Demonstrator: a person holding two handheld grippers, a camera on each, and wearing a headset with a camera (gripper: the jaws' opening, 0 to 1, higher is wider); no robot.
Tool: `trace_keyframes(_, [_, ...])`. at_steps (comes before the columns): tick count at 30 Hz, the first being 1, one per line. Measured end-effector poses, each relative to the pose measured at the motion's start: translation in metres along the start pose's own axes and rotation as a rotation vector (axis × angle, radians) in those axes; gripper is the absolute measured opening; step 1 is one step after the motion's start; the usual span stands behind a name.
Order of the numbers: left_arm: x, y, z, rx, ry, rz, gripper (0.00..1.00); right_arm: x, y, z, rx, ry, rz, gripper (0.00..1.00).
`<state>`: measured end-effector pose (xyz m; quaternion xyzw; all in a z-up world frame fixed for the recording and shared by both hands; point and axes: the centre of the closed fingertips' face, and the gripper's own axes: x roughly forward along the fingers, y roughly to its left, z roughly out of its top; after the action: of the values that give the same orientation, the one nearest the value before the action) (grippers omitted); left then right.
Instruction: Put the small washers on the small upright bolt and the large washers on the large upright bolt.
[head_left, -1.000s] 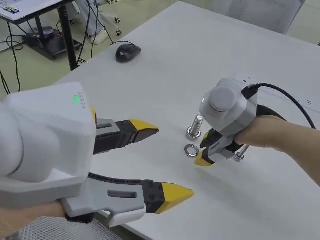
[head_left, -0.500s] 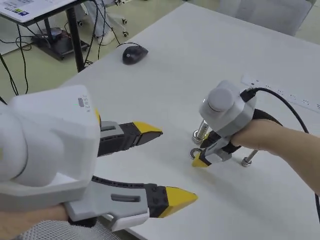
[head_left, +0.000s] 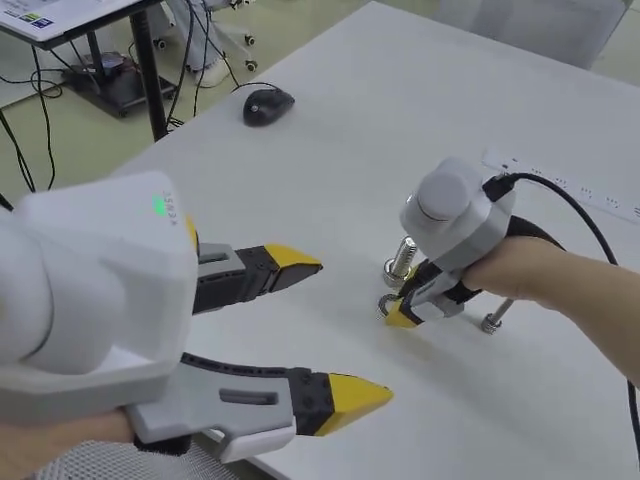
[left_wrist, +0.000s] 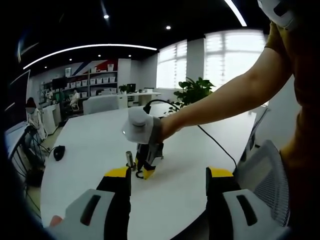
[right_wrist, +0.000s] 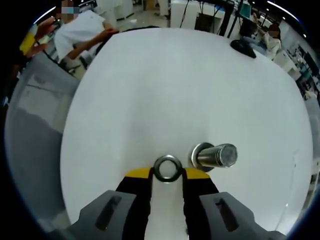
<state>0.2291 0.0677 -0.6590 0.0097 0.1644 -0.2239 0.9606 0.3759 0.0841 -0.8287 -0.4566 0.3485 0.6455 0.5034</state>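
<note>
My right gripper (head_left: 400, 315) is shut on a metal washer (head_left: 385, 303), pinched between its yellow tips just left of the large upright bolt (head_left: 400, 260). In the right gripper view the washer (right_wrist: 167, 168) sits between the tips of the gripper (right_wrist: 167, 175), with the large bolt (right_wrist: 215, 156) close to its right. The small upright bolt (head_left: 492, 320) stands behind the right hand. My left gripper (head_left: 325, 328) hovers open and empty in the near left foreground. From the left gripper (left_wrist: 169, 175), the right gripper (left_wrist: 145, 167) and the large bolt (left_wrist: 130, 159) lie ahead.
A black mouse (head_left: 268, 104) lies at the far left of the white table (head_left: 330, 170). A black cable (head_left: 570, 195) runs from the right gripper. A pale ruler strip (head_left: 565, 185) lies at the far right. A mesh chair back (left_wrist: 265, 175) is near the person.
The right gripper has come down beside the large bolt and shut on the washer that lay flat on the table. The left gripper has stayed put.
</note>
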Motion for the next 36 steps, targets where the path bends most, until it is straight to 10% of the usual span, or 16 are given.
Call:
trace_keyframes(19, [-0.004, 0.000, -0.004, 0.001, 0.006, 0.004, 0.60, -0.012, 0.003, 0.002, -0.051, 0.007, -0.018, 0.22])
trace_keyframes(36, [0.001, -0.008, 0.000, 0.022, 0.005, -0.029, 0.59, -0.080, -0.014, 0.014, -0.102, -0.011, -0.114, 0.22])
